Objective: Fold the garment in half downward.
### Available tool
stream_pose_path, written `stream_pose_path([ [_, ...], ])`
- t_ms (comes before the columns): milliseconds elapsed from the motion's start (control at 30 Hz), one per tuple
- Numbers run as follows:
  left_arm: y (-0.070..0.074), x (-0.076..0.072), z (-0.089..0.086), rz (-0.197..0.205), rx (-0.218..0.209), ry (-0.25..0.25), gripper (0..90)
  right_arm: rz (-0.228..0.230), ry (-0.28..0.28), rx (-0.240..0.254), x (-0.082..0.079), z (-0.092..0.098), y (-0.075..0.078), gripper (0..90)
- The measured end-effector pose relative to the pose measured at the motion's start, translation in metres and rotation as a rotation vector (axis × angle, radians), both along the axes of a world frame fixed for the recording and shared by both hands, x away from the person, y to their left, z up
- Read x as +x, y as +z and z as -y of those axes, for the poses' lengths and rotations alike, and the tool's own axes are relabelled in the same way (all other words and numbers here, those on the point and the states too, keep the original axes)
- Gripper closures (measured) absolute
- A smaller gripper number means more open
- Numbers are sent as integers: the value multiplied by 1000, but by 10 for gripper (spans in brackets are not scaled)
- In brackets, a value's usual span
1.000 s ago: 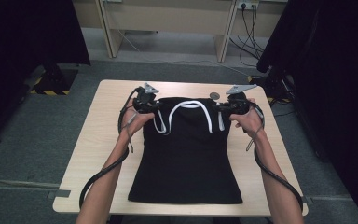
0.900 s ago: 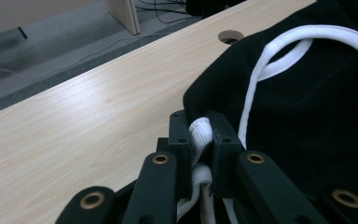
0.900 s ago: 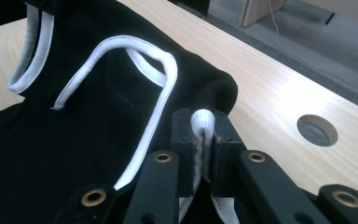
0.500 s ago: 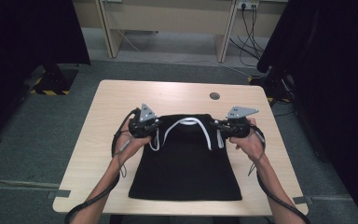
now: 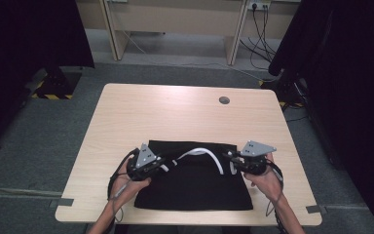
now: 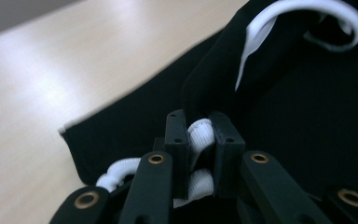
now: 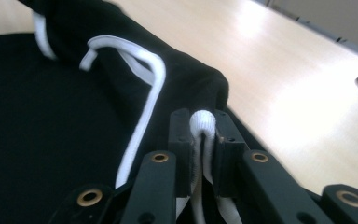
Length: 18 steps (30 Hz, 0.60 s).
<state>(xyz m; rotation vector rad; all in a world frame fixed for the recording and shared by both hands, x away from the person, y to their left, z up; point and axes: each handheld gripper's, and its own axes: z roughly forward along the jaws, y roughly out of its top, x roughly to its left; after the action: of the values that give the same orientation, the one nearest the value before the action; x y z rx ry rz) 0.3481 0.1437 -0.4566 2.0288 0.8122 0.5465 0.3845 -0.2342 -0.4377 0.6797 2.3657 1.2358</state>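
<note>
Fingers (image 6: 223, 140) of the left gripper (image 6: 199, 154) are seen clamped on a bunched white band of the black garment (image 6: 307, 130), and in the right gripper view the fingers (image 7: 179, 135) of the right gripper (image 7: 201, 149) are pressed on a like fold of white trim (image 7: 202, 122). These pinches are shown close up by the gripper views; in the high view they are hidden under the grey plates, but the whole garment (image 5: 195, 187) is laid out there, folded over on itself, its white-edged straps (image 5: 202, 152) arched between the left gripper (image 5: 146, 163) and the right gripper (image 5: 248, 162). The garment lies on the near half of the pale wooden surface (image 5: 175, 112), close to the front edge. A round hole (image 5: 224, 100) is set in the far part of the surface. Grey carpet (image 5: 39, 141), a pale desk frame (image 5: 175, 19) and dark curtains (image 5: 350, 73) are seen around it.
</note>
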Motion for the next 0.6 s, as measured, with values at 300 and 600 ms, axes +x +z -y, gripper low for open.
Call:
stream_pose_path([
  [300, -24, -39, -5, -101, 41, -74, 764, -72, 48, -43, -46, 11, -20, 793],
  [600, -24, -49, -2, -92, 58, -38, 640, -116, 45, -88, -66, 19, -36, 791],
])
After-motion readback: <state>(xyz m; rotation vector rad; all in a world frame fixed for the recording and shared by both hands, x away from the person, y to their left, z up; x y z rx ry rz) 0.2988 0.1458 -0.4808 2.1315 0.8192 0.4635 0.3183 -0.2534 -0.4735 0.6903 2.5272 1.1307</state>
